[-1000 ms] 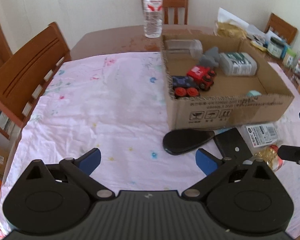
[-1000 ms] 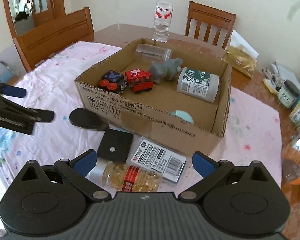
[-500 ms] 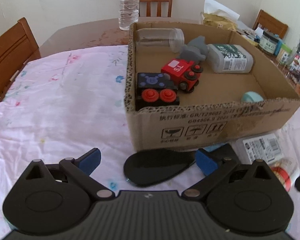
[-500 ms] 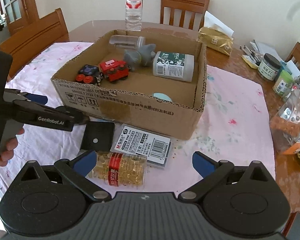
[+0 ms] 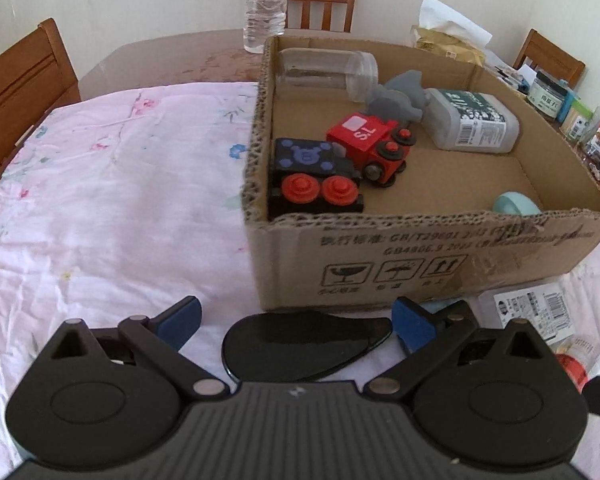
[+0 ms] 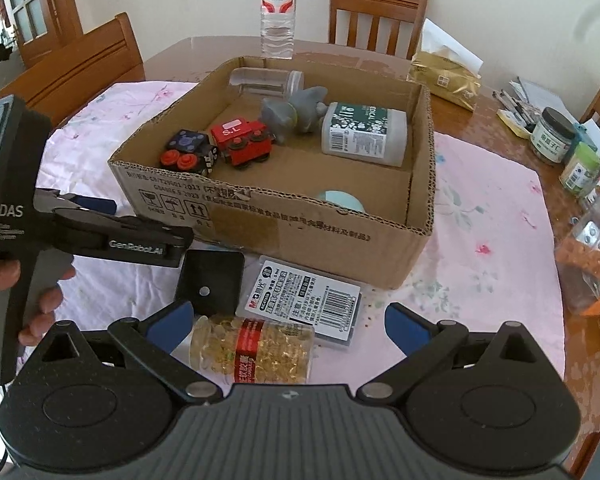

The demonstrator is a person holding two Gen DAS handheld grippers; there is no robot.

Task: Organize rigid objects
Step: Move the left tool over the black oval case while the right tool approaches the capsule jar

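Observation:
A cardboard box (image 6: 320, 236) (image 5: 420, 264) holds a black toy train car (image 5: 312, 176), a red toy train (image 5: 374, 146), a grey toy (image 5: 400, 98), a clear jar (image 5: 324, 70), a white bottle (image 6: 364, 134) and a teal round thing (image 6: 342, 200). In front of the box lie a flat black oval object (image 5: 304, 346), a black square case (image 6: 212, 282), a white labelled pack (image 6: 300, 298) and a jar of yellow capsules (image 6: 252, 350). My left gripper (image 5: 296, 320) is open around the black oval object. My right gripper (image 6: 286, 326) is open over the capsule jar.
A water bottle (image 6: 278, 20) stands behind the box. Wooden chairs (image 6: 376, 12) ring the table. Jars and packets (image 6: 556, 140) crowd the right side. A pink floral cloth (image 5: 112, 184) covers the table. The left gripper's body (image 6: 100, 236) reaches in at the right view's left.
My left gripper has moved right and forward to the black oval object by the box. My right gripper has drawn back a little, bringing the capsule jar between its fingers.

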